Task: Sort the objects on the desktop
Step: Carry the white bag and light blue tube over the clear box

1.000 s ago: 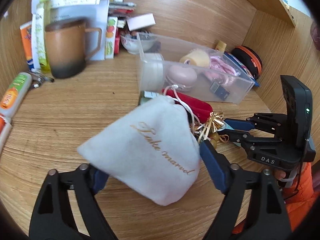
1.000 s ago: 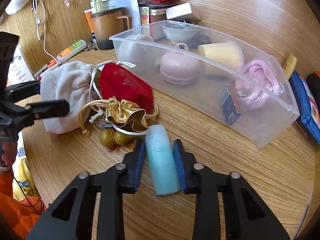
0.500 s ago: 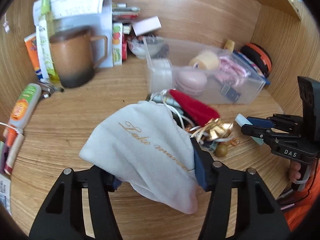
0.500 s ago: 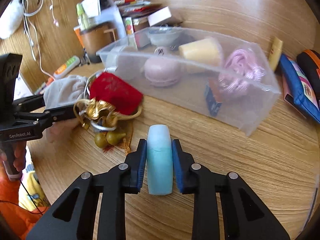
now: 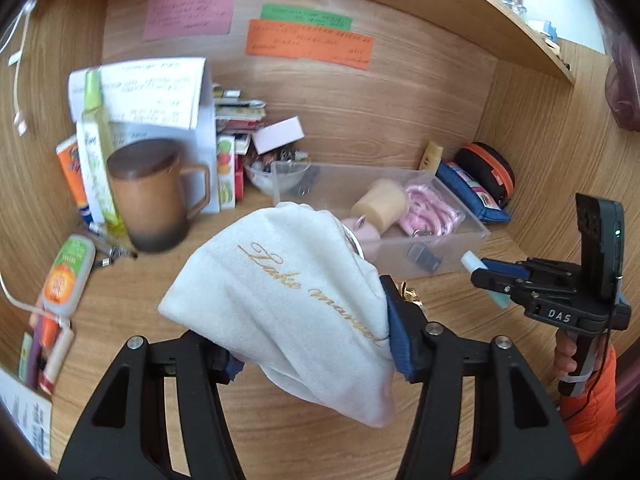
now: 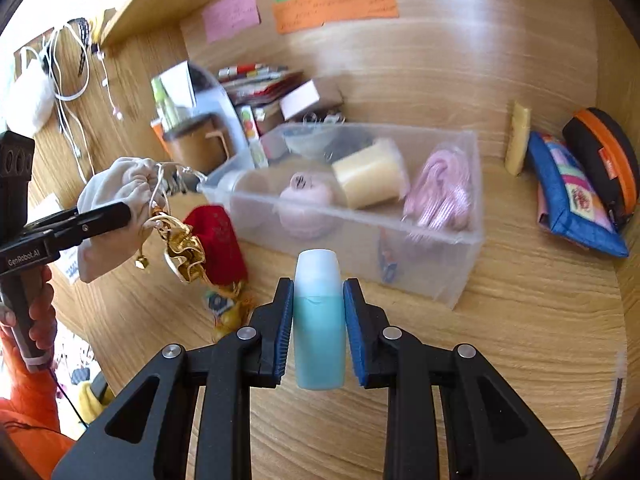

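My left gripper is shut on a white drawstring pouch with gold lettering and holds it lifted above the desk; it also shows in the right wrist view, with a gold pouch dangling from its strings. My right gripper is shut on a small teal bottle with a pale cap, held above the desk in front of the clear plastic bin. A red pouch lies beside the bin's left end. The bin holds a pink macaron case, a cream cylinder and a pink cord.
A brown mug stands at the back left with paper, boxes and tubes around it. A blue pencil pouch and a black-orange case lie at the back right. Sticky notes hang on the back wall.
My left gripper has lifted the white pouch off the desk, dragging the gold pouch up. My right gripper has risen with the teal bottle and drawn nearer the bin.
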The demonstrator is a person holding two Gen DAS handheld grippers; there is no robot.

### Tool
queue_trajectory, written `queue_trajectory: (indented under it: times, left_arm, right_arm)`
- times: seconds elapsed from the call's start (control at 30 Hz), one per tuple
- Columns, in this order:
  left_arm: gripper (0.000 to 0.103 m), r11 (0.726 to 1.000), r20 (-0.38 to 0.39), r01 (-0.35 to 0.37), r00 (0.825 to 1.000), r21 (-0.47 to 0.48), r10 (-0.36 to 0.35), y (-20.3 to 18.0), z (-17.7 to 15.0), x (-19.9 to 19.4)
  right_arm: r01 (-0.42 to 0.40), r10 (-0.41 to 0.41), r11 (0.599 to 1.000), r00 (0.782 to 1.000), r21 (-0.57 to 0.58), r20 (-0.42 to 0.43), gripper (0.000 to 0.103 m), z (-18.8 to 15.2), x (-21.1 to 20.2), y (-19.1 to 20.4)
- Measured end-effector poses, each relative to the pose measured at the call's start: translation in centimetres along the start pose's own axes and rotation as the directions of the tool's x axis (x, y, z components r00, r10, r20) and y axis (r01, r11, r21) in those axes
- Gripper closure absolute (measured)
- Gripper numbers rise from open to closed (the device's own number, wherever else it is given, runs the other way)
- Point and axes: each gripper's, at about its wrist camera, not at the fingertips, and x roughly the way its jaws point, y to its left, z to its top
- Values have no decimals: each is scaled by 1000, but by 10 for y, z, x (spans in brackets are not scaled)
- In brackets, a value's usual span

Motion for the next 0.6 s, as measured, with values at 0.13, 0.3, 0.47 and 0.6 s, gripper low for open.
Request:
queue_trajectory:
  times: [0.13,0.3,0.47,0.6]
  left_arm:
    - [46,999,-9,22,1000,25,-22,-7,11,11]
    - [46,996,-37,76,997,37,-75,-14,25,31]
    - [46,993,-57,112,992,36,-110,-19,38,49]
    - [46,988,-79,152,985,19,-151,-22,48,64]
  right_arm:
    - [11,-12,1000,999,11,35,80,9,-9,-8]
    - [18,-20,999,998,37,60,80,19,-13,-19]
    - [24,-27,999,997,45,69,80,27,-12,-28]
    - [30,-34,998,997,54,64,80,35,-6,-36]
